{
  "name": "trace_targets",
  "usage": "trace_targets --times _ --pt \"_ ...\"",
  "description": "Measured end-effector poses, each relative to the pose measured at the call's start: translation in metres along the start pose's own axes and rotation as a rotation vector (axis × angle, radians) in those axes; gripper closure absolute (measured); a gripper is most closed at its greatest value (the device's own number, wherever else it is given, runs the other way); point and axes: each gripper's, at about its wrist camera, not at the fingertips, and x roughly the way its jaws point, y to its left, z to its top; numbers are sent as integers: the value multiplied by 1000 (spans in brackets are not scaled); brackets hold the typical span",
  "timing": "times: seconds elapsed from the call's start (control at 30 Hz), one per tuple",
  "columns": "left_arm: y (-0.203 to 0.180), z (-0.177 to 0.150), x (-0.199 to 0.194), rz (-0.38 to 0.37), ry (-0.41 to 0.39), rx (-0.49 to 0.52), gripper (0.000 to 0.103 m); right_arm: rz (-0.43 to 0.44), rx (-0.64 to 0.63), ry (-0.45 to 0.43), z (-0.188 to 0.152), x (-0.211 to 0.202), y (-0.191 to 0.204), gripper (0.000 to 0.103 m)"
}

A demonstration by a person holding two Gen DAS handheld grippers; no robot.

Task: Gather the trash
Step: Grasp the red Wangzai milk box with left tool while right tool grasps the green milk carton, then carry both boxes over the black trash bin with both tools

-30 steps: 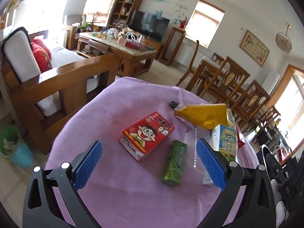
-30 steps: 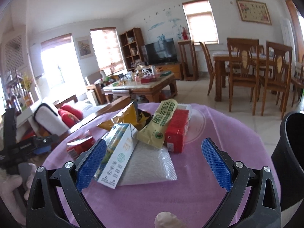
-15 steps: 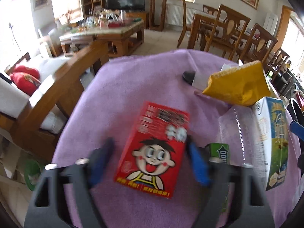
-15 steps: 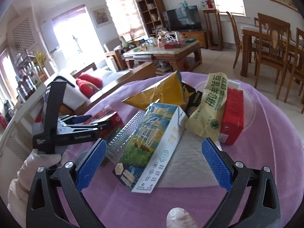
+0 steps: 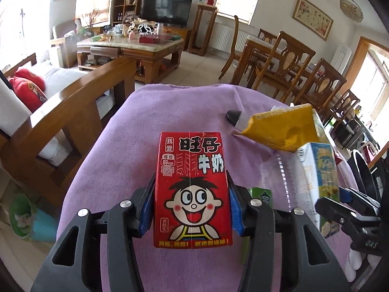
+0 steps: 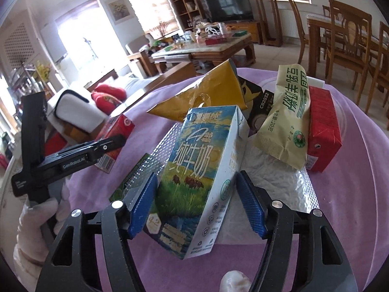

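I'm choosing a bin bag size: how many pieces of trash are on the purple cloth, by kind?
Drink cartons: 3 (red cartoon carton, blue-and-white carton, plain red carton)
Snack bags: 2 (yellow bag, pale packet)
Green wrapper: 1
Battery card: 1
Silver padded sheet: 1
Total: 8

A red milk carton [image 5: 192, 189] printed with a cartoon face is lying flat between the left fingers [image 5: 147, 206]. A blue-and-white milk carton [image 6: 197, 170] with a meadow scene is leaning tilted between the right fingers [image 6: 143, 204]. Beyond these, a yellow bag [image 6: 206, 97], a pale green packet [image 6: 287, 121] and a red box [image 6: 323, 126] are lying piled together.
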Motion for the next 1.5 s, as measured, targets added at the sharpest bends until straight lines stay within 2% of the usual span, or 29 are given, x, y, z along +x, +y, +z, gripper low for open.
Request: trace_targets --times 0.2,0.27,0.37,0.57,0.67,0.87,0.9,0.93,0.97,1.07,1.13,1.17,1.23,1.27,1.37,1.43,1.5 --pt "-20 -11 -38 -38 -96 3 53 74 52 -34 -11 -27 -10 51" --pt "-26 -10 -47 -50 -115 8 53 126 62 -64 -15 -42 -14 52" --pt "-41 -11 -57 -56 -139 26 53 153 66 -105 -22 -68 -21 52" --pt "-79 -11 -63 -103 -156 39 53 201 103 -142 -34 -116 -58 52" --pt "-104 -10 -64 -125 -166 73 53 233 139 -158 -34 -145 -91 52" --pt "-171 -4 -54 -215 -167 144 53 173 135 -236 -41 -212 -144 53" --pt "-182 -4 -51 -235 -164 155 53 153 136 -254 -43 -224 -151 77" --pt "-197 -3 -47 -261 -157 166 53 133 142 -271 -45 -236 -163 83" --pt "-211 -1 -41 -284 -149 175 53 114 151 -288 -47 -248 -177 87" --pt "-250 -3 -24 -359 -109 209 53 -2 122 -303 -56 -269 -207 87" --pt "-276 -5 -10 -367 -89 244 53 76 163 -247 -66 -266 -230 87" --pt "-287 -6 -2 -372 -77 256 53 101 164 -215 -73 -262 -236 84" --pt "-296 -10 5 -374 -52 271 53 108 104 -188 -89 -260 -237 42" --pt "-297 -11 7 -375 -49 275 53 115 81 -186 -90 -261 -232 5" --pt "-296 -11 10 -347 -48 271 53 95 -25 -181 -96 -256 -228 5" --pt "-286 -11 10 -338 -40 245 53 62 -90 -201 -88 -247 -226 5" --pt "-279 -14 7 -316 -36 233 53 64 -139 -191 -79 -231 -227 5"
